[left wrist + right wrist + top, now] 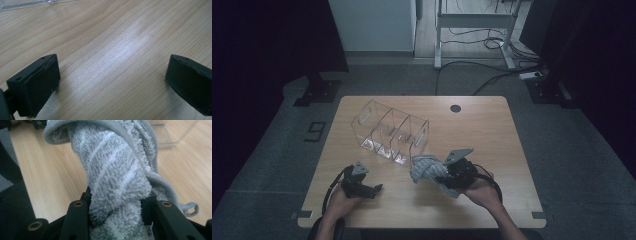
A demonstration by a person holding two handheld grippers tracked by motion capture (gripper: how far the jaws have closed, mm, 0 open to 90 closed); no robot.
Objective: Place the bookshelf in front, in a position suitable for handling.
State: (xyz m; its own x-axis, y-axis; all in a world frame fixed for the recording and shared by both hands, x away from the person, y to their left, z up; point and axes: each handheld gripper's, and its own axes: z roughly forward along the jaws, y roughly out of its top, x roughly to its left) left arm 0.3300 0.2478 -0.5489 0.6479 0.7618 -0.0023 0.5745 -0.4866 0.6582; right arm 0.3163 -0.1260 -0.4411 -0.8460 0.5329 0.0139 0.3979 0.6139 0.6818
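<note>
A rolled grey towel with white stripes (428, 169) is held just in front of the clear organizer (389, 131), above the wooden table. My right gripper (451, 172) is shut on the towel (115, 180), whose fluffy roll fills the gap between both black jaws. My left gripper (376, 189) rests low at the table's front left, pointing right. Its jaws (112, 82) stand wide open over bare wood, with nothing between them.
The clear organizer has several upright dividers and stands at the table's (492, 130) middle left. A corner of it (172, 135) lies beyond the towel. A small dark hole (455, 108) marks the far side of the table. Cables and a frame lie on the floor behind.
</note>
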